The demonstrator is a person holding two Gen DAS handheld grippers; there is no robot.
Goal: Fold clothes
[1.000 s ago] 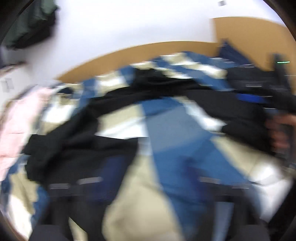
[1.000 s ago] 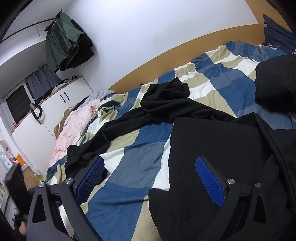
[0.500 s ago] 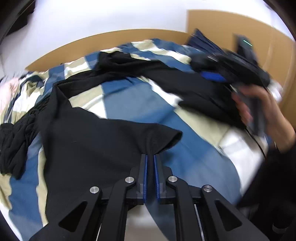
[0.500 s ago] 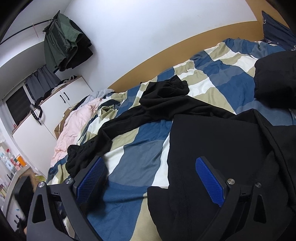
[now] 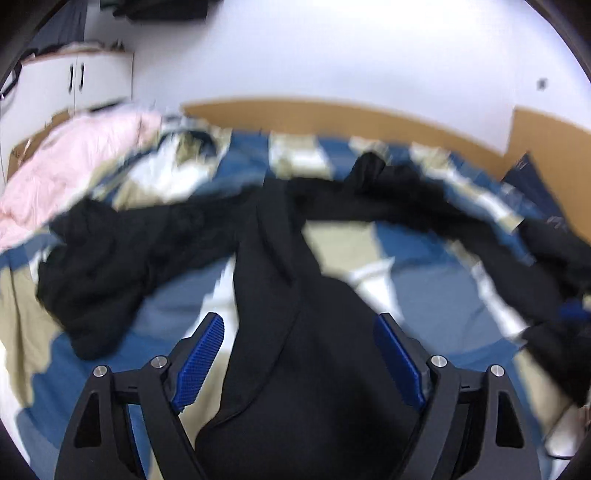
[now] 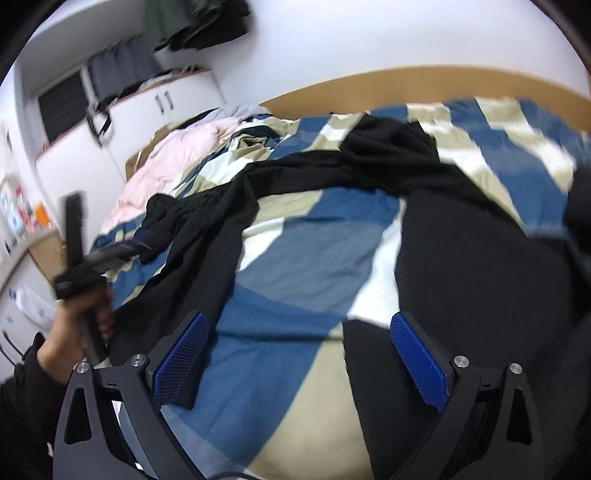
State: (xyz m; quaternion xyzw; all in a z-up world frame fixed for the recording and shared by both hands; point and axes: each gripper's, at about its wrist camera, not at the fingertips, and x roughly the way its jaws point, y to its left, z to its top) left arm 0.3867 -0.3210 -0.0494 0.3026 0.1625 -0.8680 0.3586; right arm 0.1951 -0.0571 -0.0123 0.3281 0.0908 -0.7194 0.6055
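A black garment (image 5: 314, 387) lies spread on the checked bedspread (image 5: 424, 295), running under my left gripper (image 5: 301, 354). Its jaws are opening; the black cloth lies between the blue pads (image 5: 207, 358), which stand clear of it. More black clothing (image 5: 110, 266) is crumpled at the left. In the right wrist view my right gripper (image 6: 299, 354) is open over bare bedspread (image 6: 295, 277). A broad black garment (image 6: 480, 280) lies under its right finger, and a long black strip (image 6: 207, 258) passes under its left finger. A hand (image 6: 70, 328) at the left holds the other gripper.
A pink blanket (image 5: 74, 158) is heaped at the bed's far left corner, beside white cupboards (image 6: 162, 110). A brown headboard (image 5: 332, 114) runs along the white wall. Dark clothes (image 6: 195, 22) hang above the cupboards. Both views are motion-blurred.
Half a second ago my left gripper was shut on the black garment's edge; now its jaws stand wide and its view has swung left. The right gripper has rolled and shifted, still open.
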